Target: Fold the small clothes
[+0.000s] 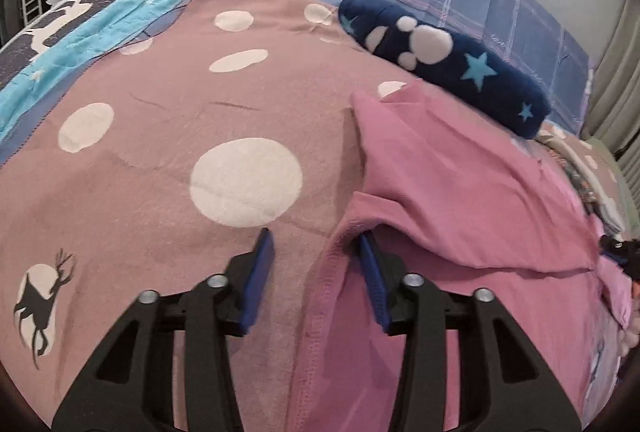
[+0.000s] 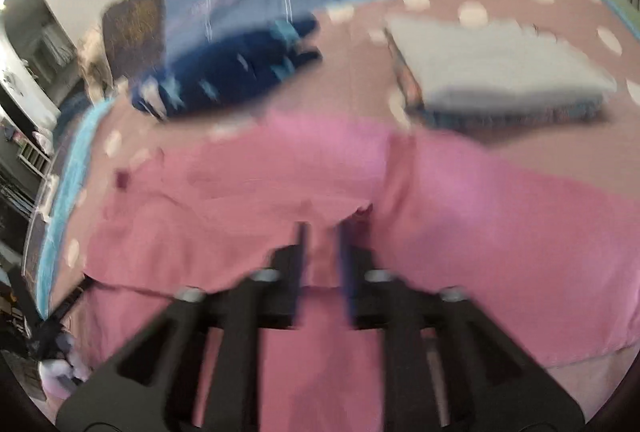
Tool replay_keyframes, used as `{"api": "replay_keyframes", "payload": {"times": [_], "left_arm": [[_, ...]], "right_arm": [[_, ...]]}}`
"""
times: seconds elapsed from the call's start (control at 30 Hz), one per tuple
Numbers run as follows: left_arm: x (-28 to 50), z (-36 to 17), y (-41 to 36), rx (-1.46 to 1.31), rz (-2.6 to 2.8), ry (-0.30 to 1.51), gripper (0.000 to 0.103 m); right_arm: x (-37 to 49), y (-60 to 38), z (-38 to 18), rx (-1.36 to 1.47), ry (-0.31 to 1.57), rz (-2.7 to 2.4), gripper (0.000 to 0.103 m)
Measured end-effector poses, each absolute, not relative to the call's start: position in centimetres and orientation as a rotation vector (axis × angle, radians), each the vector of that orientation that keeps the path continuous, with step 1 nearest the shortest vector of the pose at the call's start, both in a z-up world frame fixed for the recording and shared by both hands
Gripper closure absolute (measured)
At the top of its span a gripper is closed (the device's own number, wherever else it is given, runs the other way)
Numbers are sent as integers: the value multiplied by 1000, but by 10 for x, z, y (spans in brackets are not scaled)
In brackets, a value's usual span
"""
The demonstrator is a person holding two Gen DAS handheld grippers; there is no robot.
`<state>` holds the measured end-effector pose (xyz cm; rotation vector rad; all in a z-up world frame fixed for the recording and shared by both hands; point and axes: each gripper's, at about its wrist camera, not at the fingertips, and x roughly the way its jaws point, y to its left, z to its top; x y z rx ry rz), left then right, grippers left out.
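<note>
Soft, limp pink garment (image 1: 460, 191) on bed: grip at hemmed edge.
Left hand-held gripper (image 1: 316, 244) wide open, straddling hem, empty; right hand-held gripper (image 2: 322, 236) narrowly parted, grasp indeterminable through blur.

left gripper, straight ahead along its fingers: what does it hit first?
Probably the pink garment. The left gripper is open, its right finger tucked under the folded edge, the hem lying between the fingers. Farther on lies the spotted blanket; depth is unclear.

Your right wrist view was smeared throughout, so whether your right gripper (image 2: 322, 232) pinched the pink garment (image 2: 248, 191) could not be told. The folded stack (image 2: 504, 71) far right was only a grey blur. In the left view, your right jaw tip sat hidden under a pink fold (image 1: 460, 199).
</note>
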<state>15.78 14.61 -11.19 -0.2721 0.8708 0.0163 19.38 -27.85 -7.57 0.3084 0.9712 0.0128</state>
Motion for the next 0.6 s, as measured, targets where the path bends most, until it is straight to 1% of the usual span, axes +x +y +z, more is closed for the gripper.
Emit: {"api": "replay_keyframes", "payload": {"times": [0.03,0.1,0.23,0.3,0.33,0.37,0.53,0.6], "left_arm": [[158,-112,146,-275,1,867,69],[158,-110,143,-269,-15,852,69],[161,-109,134,-258,-48,841,69],[166,-109,129,-254,-58,840,69],[169,-109,129,-254,-61,839,69],[172,-110,129,-261,-60,838,69],[173,-119,134,-306,-77,827,69],[173,-122,135,-323,-83,823,69]], "right_arm": [[193,-279,-75,290,959,-42,66],[194,-272,-64,265,895,-73,66],[214,-204,-36,172,874,182,66],[233,-150,-26,105,889,371,56],[240,-127,-24,84,903,450,47],[251,-99,-24,65,925,531,45],[300,-5,-25,48,1020,698,45],[313,34,-27,0,1064,748,45]]}}
